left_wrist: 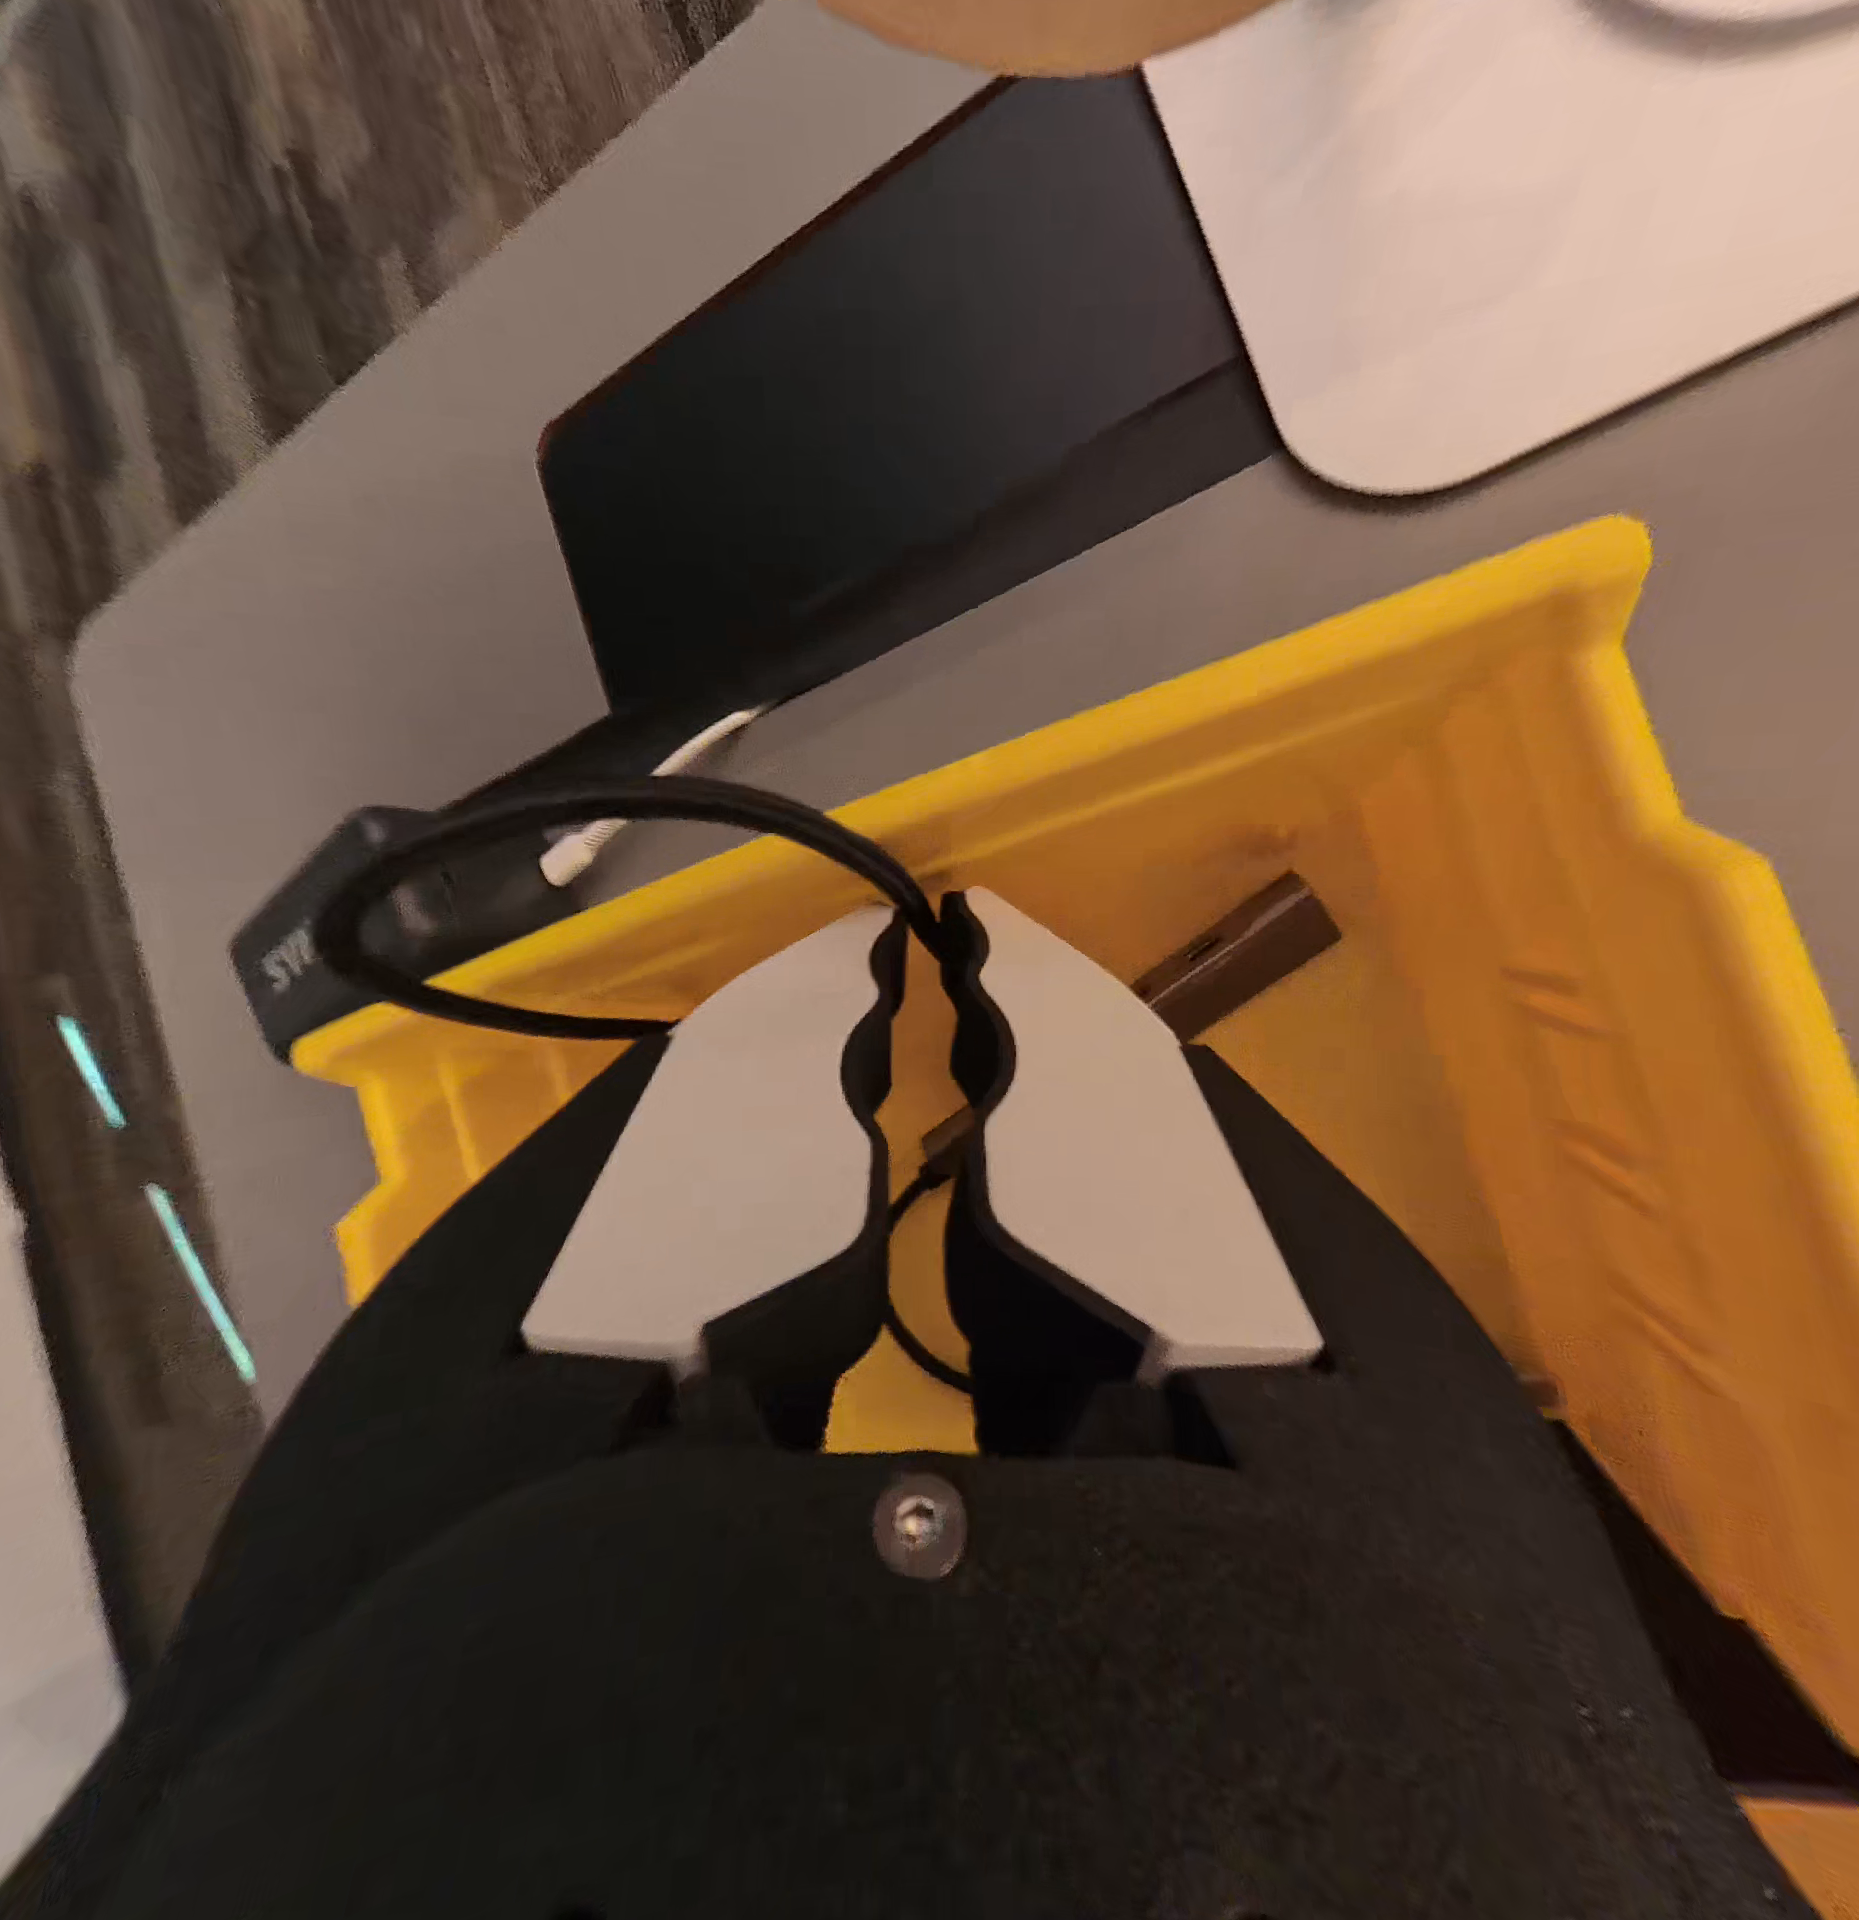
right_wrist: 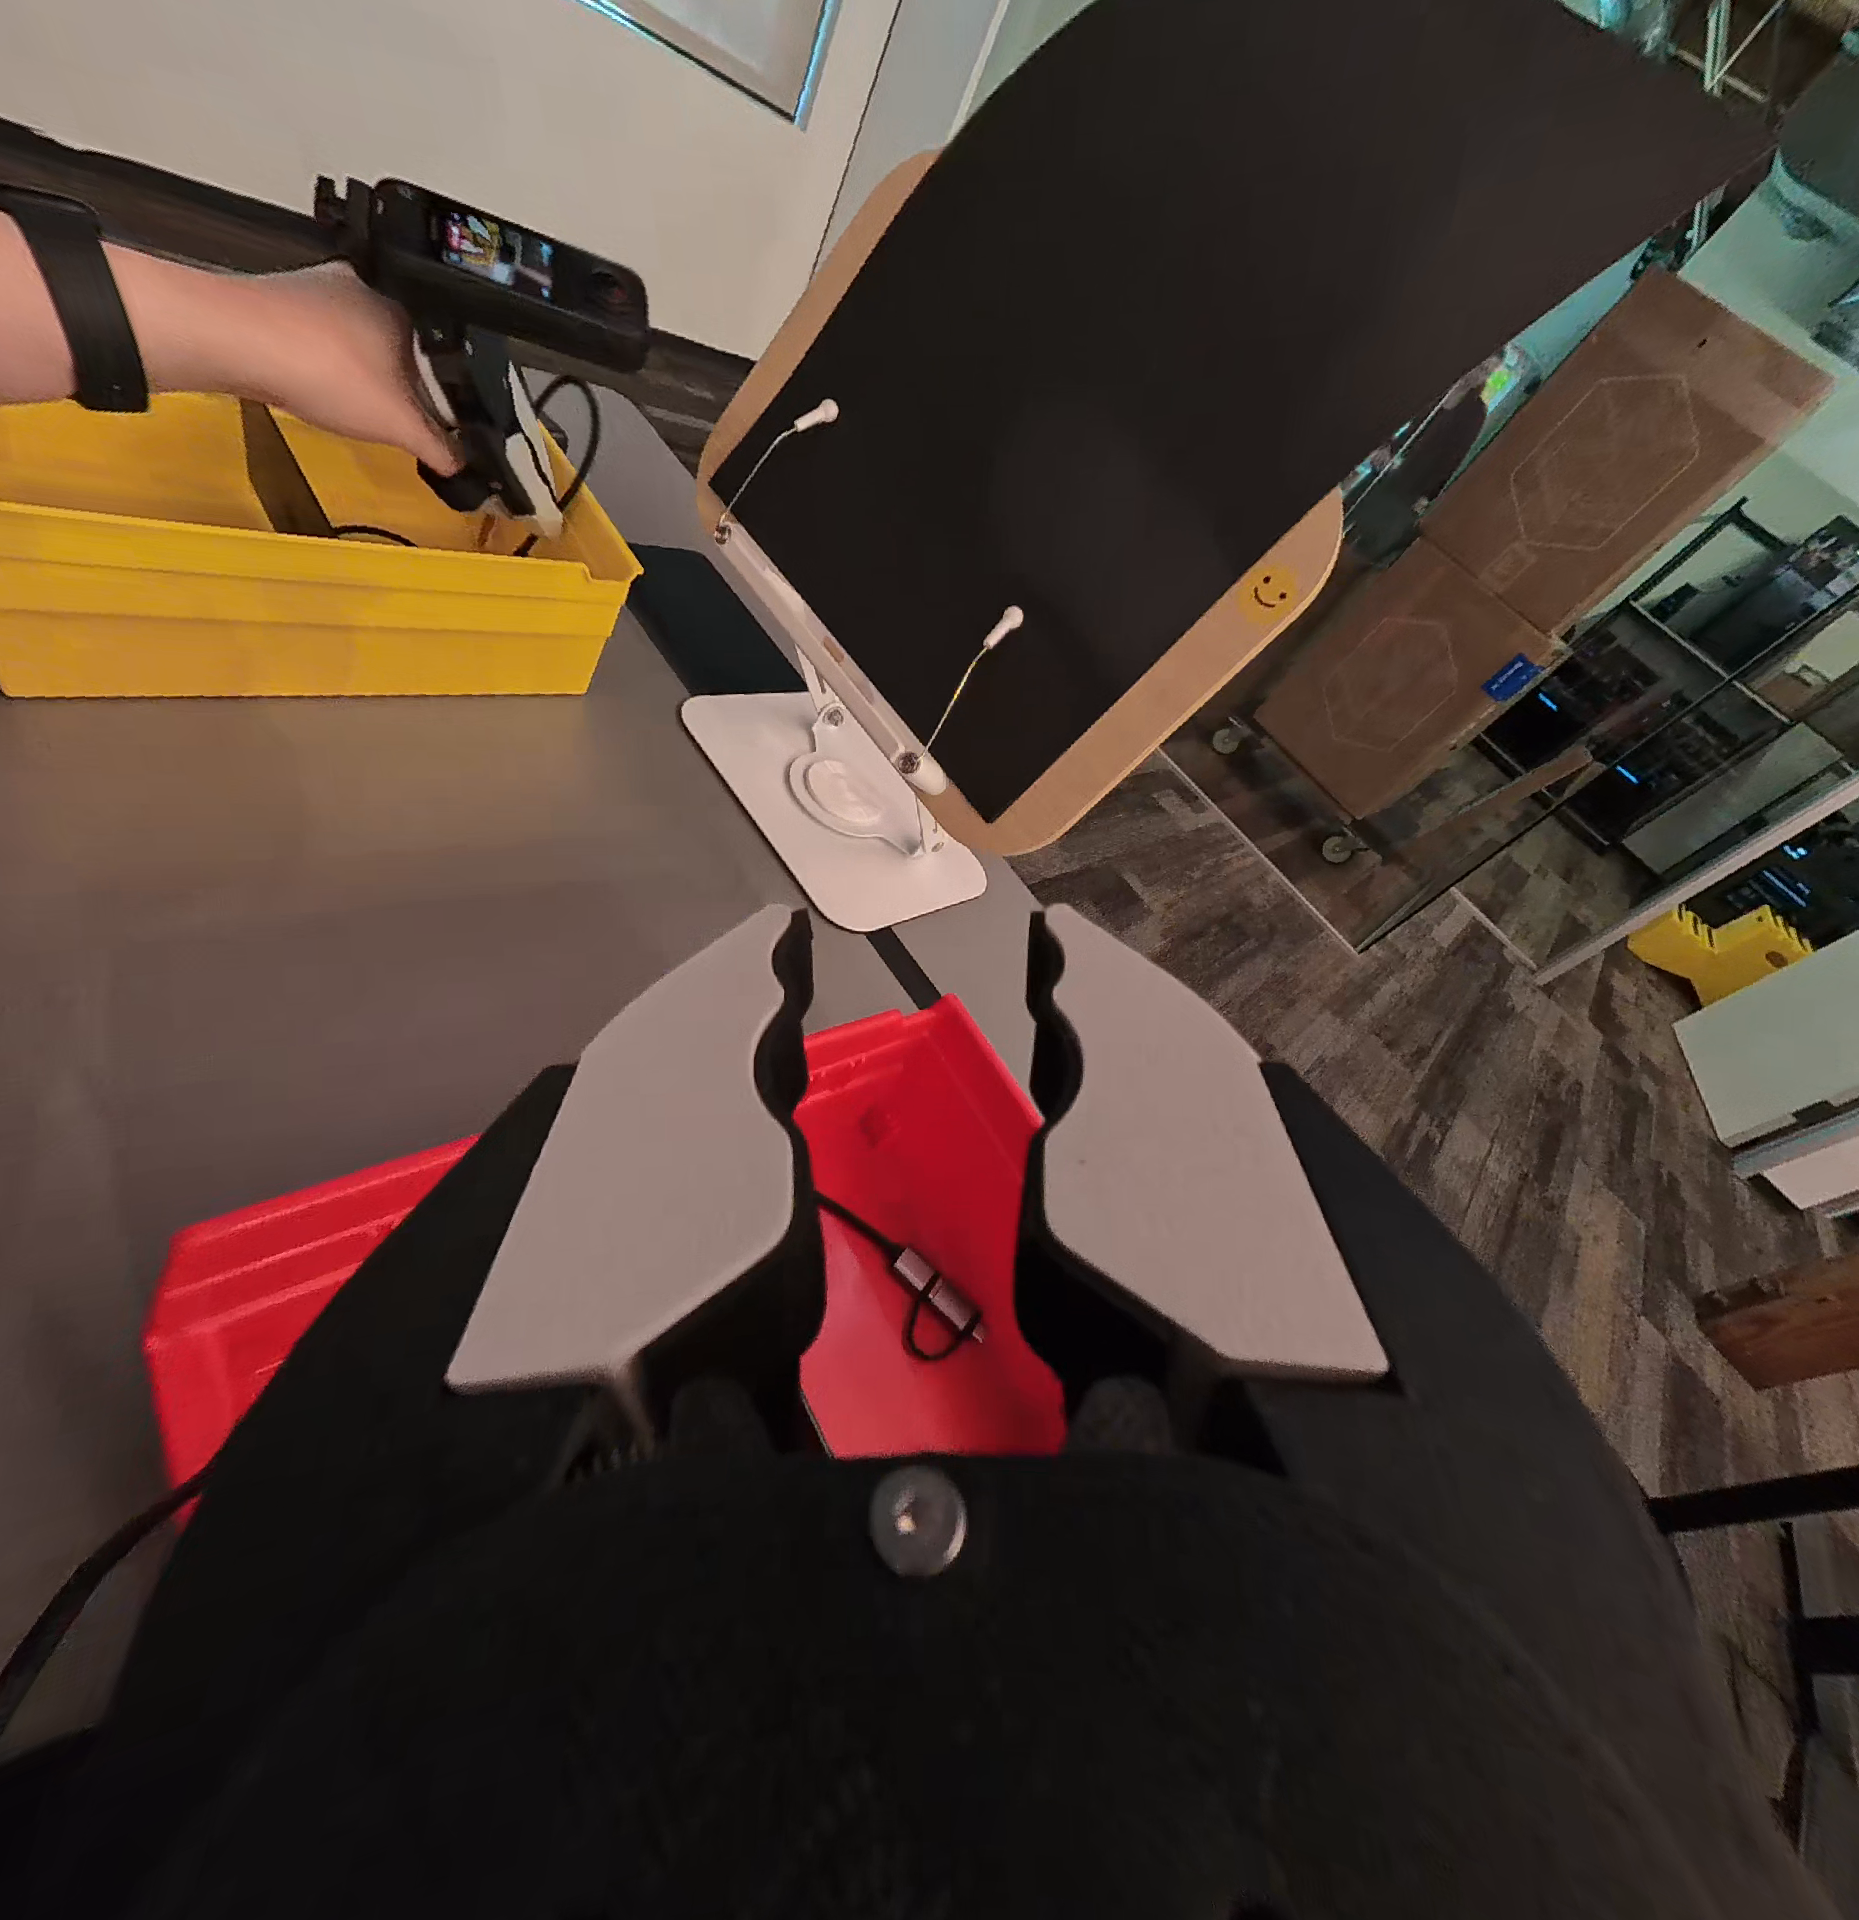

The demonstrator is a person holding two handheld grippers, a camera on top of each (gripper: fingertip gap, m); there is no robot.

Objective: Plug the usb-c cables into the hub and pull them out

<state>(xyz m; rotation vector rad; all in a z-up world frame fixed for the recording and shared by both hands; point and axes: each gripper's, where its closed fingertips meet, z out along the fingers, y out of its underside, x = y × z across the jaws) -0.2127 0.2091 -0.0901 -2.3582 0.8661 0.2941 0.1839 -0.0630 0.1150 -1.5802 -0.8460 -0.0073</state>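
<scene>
Grey table (right_wrist: pixel 281 883): left gripper (left_wrist: pixel 930 914) pinches looped black cable (left_wrist: pixel 634 800)

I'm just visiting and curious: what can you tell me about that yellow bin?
The yellow bin is an open, shallow plastic tray with ribbed walls and a flat rim, resting on the grey table. The left gripper reaches inside, closed on a black cable that loops over the rim. A small dark hub lies on its floor.
</scene>
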